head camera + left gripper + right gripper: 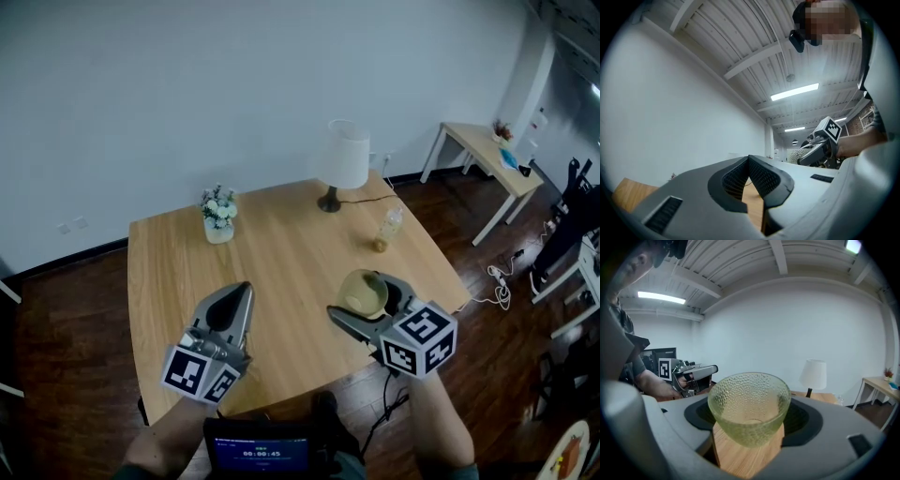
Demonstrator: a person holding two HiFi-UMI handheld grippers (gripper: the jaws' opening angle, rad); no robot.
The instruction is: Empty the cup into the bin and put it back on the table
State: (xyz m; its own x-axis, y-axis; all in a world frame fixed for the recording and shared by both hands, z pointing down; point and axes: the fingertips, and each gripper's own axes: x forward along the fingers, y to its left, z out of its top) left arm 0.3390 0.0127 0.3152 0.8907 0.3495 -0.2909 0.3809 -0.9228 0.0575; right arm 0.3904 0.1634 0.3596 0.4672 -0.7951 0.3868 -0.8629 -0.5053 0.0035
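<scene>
The left gripper [241, 293] hangs over the counter [281, 239] with its jaws pressed together on nothing. To its right, the right gripper [364, 302] has its jaws spread wide and clamped on the sides of the upright glass cup [749, 408], over the counter's near right part. The cup looks empty and no bin shows, so probably only setting it down remains.

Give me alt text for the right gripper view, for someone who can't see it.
A dimpled, pale green glass cup sits upright, gripped between the two grey jaws of the right gripper, above a wooden table. Behind it are a white wall and a white-shaded lamp at right; the left gripper, held in a hand, shows at left.
</scene>
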